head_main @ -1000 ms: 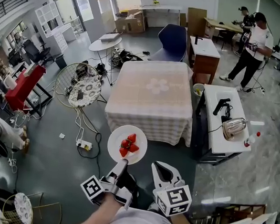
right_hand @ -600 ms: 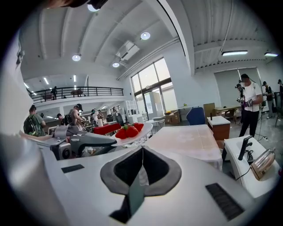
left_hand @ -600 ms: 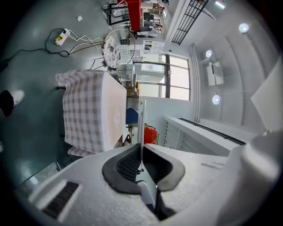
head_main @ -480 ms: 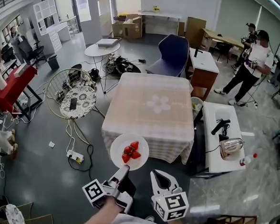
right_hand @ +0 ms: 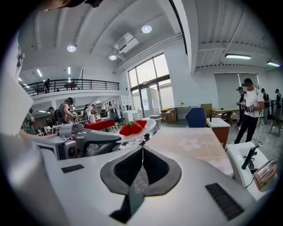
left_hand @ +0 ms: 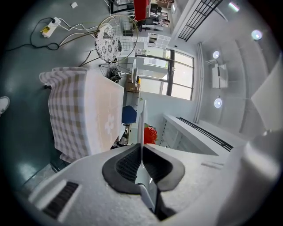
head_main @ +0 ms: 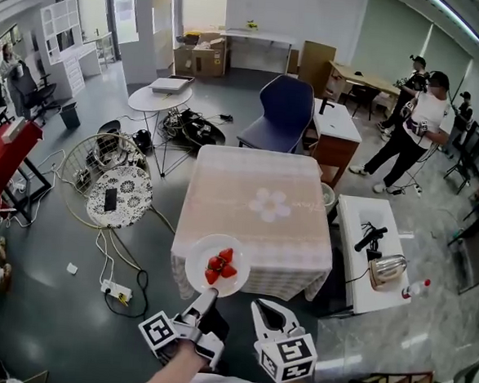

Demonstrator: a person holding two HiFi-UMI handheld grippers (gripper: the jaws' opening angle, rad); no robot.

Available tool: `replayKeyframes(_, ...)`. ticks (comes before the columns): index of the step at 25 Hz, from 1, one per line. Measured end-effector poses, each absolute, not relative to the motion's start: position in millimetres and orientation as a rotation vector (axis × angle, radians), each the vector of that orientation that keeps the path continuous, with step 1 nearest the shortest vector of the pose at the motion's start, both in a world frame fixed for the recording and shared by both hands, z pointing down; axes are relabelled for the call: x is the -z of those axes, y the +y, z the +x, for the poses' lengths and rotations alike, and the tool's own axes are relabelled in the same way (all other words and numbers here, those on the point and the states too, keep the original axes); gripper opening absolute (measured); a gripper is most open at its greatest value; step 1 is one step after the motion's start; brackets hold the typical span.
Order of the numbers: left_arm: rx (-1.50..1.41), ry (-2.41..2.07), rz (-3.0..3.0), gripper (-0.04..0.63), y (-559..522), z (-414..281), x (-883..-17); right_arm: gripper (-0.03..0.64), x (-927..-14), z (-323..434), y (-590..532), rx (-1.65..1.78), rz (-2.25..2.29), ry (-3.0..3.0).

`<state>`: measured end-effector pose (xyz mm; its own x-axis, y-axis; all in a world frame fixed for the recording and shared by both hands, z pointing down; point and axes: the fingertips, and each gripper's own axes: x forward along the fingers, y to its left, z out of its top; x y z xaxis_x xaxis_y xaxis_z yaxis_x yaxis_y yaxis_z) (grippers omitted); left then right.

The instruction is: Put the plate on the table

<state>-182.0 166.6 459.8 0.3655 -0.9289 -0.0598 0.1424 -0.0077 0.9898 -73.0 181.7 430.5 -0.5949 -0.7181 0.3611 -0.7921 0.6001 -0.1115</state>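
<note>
Plate: a white round plate (head_main: pixel 195 261) is up in the air at the near edge of the tabletop (head_main: pixel 223 185), left of its middle, and not yet resting on it.
Load: three or so strawberries (head_main: pixel 220 264) lie loose near the plate's centre.
Left claw: the left claw (head_main: pixel 209 293) is clenched on the plate's near rim. Its own view shows the thin rim (left_hand: pixel 142 119) pinched edge-on between the ribbed pads, with the strawberries (left_hand: pixel 150 133) beyond.
Right claw: the right claw (head_main: pixel 266 308) is clenched on nothing. Its jaws meet (right_hand: pixel 142 152) with no gap, just right of the left claw.
Level: from the right claw's view the plate (right_hand: pixel 150 127) sits about flat, with the strawberries (right_hand: pixel 131 128) on top.
Stiffness: the plate looks rigid and thin, so it should not flex. It would probably chip or break if dropped or set down hard.
Weight: likely light to moderate. All of it hangs off one point on the rim, so the far side will tend to sag.
Slip: the surface looks smooth and glossy, and a one-sided pinch could let it pivot between the pads. The ribbing should help.
Hold: the near rim, as gripped now, suits sliding the plate on flat. A second grip from the right claw on the right-hand rim would steady it.
Risk: any tilt may roll the fruit off.
Landing: the checked cloth (head_main: pixel 252 245) looks soft and bare of obstacles.
</note>
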Motion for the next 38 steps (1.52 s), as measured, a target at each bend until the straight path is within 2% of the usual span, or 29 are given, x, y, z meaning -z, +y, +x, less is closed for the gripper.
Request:
replayKeyframes(7,1.022,-0.803,1.263,0.017,140.9,-219.9,-468.6,0.005,-433.4,-118.5,153.2,-0.382,1.204,-2.564)
replayKeyframes(12,1.014,-0.786,1.271,0.017,125.9,-228.9,-472.9,0.005,-438.6,-125.1,140.9,-0.408,1.241,-2.544)
replayKeyframes(22,0.989,-0.788,1.29,0.017,84.2,-223.7,-478.8,0.005,-454.9,-118.2,100.3,-0.456,1.264,-2.553)
replayKeyframes(38,0.928,-0.855,1.255,0.017,-31.8,-173.1,-506.5,0.005,-480.3,-68.7,-32.6,-0.557,1.179,-2.552)
